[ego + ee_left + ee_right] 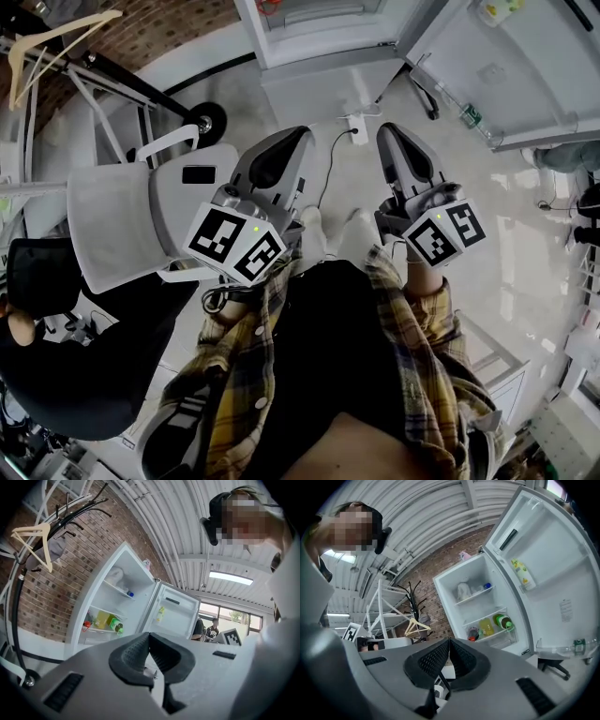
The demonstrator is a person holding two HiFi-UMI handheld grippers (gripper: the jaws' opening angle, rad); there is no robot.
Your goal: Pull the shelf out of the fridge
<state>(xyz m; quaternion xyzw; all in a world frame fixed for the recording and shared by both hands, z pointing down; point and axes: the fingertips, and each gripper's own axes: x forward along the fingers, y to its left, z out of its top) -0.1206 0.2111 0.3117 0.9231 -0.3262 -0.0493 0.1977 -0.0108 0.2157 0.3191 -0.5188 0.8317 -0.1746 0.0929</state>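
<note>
The white fridge stands open some way ahead of both grippers. Inside, an upper shelf holds a pale bag and a small blue-capped thing. A lower shelf carries a red-capped bottle, a yellow carton and a green bottle. In the head view the fridge is at the top, beyond the grippers. My left gripper and my right gripper are both shut with nothing between the jaws. They are held level side by side, the left gripper and the right gripper both pointing at the fridge and apart from it.
The fridge door swings open to the right, with a yellow bottle in it. A coat rack with a wooden hanger stands left of the fridge. A white office chair and a person in black are at my left. A power strip lies on the floor.
</note>
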